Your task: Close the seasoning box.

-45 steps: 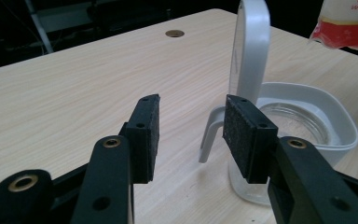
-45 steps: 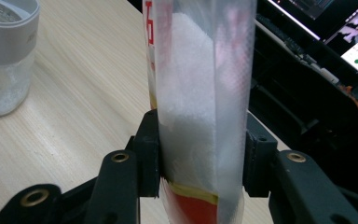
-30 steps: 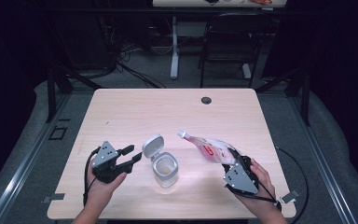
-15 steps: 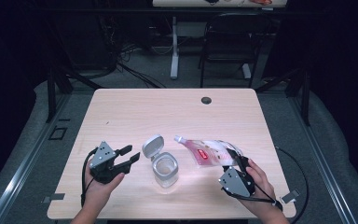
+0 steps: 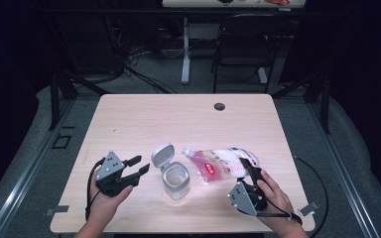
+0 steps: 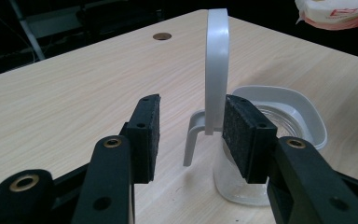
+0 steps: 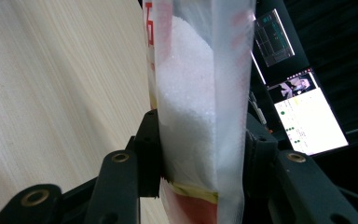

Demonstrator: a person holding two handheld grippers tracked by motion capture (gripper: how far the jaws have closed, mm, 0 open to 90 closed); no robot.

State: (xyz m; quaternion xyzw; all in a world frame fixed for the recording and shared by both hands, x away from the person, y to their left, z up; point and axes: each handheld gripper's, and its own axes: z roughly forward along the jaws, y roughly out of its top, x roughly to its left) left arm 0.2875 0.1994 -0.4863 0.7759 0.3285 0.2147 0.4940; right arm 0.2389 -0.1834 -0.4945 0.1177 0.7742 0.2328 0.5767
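Observation:
A clear jar (image 5: 174, 181) stands near the table's front middle, its grey hinged lid (image 5: 161, 155) flipped up and back. My left gripper (image 5: 140, 165) sits just left of the jar, open, with nothing between its jaws. In the left gripper view the upright lid (image 6: 216, 65) and the jar's rim (image 6: 298, 107) lie just past the right pad (image 6: 244, 135). My right gripper (image 5: 247, 168) is shut on a clear pouch of white granules (image 5: 218, 166) with red print. The pouch lies nearly level, its spout (image 5: 185, 151) above the jar's right side. The right gripper view shows the pouch (image 7: 200, 93) squeezed between both jaws.
The wooden table (image 5: 144, 119) has a cable hole (image 5: 220, 106) near its far edge. A chair (image 5: 243, 44) and a desk leg (image 5: 185, 49) stand on the dark floor beyond. A lit screen (image 7: 307, 116) is off to one side.
The right hand has tipped the pouch from a steep slant to nearly level, and its spout has dropped and shifted left toward the jar. The left gripper has stayed put.

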